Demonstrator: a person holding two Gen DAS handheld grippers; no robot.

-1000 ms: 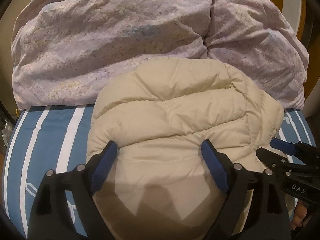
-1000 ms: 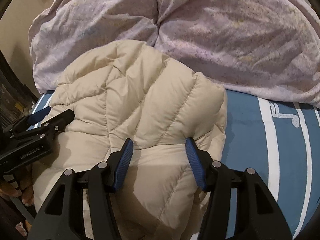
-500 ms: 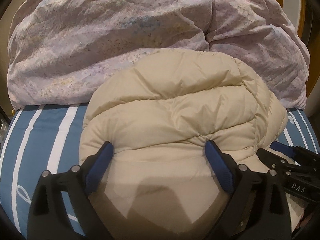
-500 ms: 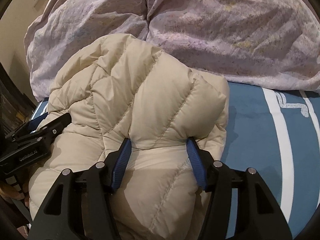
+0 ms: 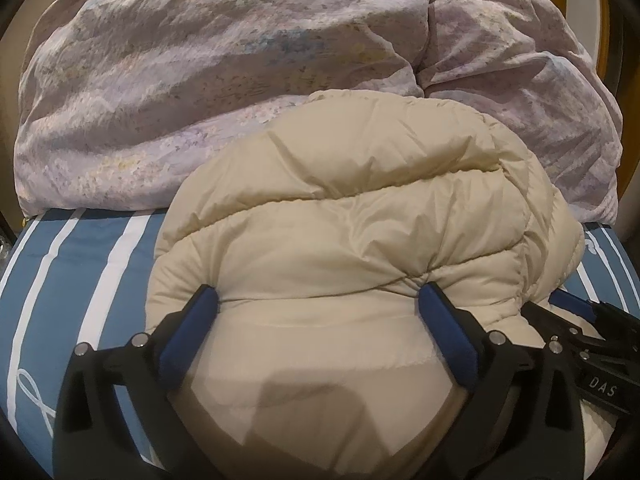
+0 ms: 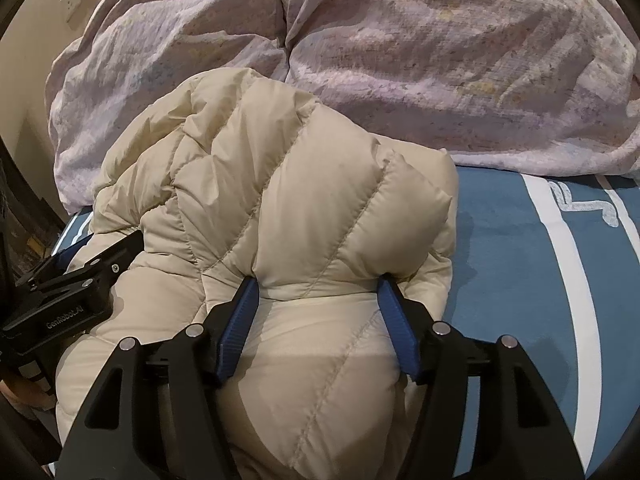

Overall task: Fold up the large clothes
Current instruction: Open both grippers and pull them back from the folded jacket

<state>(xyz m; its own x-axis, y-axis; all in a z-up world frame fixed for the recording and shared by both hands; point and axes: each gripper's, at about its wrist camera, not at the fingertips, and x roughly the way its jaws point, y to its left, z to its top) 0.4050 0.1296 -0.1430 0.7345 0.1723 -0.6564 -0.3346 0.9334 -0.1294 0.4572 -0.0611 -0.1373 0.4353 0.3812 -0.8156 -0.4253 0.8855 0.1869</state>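
Puffer jacket [image 5: 360, 240] between opening fingers [image 5: 192, 328]

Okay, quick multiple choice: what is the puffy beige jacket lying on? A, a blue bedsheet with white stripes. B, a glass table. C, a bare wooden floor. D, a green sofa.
A: the puffy beige jacket lies on the blue bedsheet with white stripes, in front of a lilac duvet.
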